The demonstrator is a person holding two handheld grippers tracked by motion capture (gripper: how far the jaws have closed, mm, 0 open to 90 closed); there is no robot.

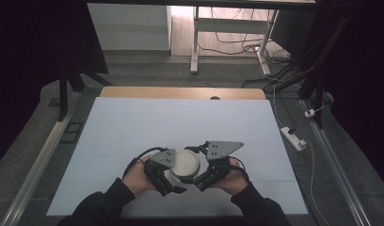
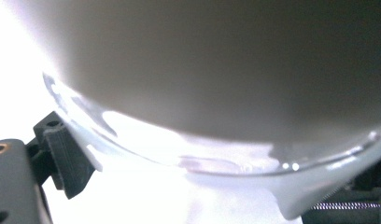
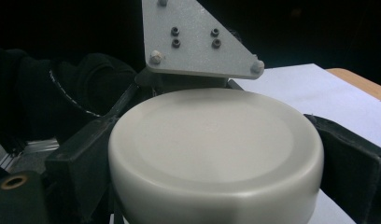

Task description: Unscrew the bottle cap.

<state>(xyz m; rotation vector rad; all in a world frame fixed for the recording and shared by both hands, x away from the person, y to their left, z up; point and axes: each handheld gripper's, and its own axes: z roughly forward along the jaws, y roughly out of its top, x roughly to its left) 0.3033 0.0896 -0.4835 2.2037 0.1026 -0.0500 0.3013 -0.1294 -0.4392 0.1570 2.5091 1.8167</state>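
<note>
Two grippers meet near the front edge of the white table [image 1: 133, 127] in the high view, with a round white lid [image 1: 184, 163] on a jar right between them. The left gripper [image 1: 167, 175] sits on the lid's left side and a bit under it, the right gripper [image 1: 204, 175] on its right side, and both hands are close behind, dark sleeves coming in from the bottom. The jar is held just above the table surface, roughly centred left to right.

In the left gripper view, the jar's glass body [image 2: 216, 93] is pressed up close and blurry, with the clear base curving across the lower part. One black jaw shows at the lower left beside the glass and another at the lower right, so this gripper looks clamped on the body.

In the right gripper view, the lid [image 3: 216, 144] sits squarely between the two black jaws, one touching each flank, so this gripper is closed on the lid. Just behind the lid is the other gripper's grey three-cornered plate [image 3: 198, 42] and a gloved hand [image 3: 93, 74].
</note>
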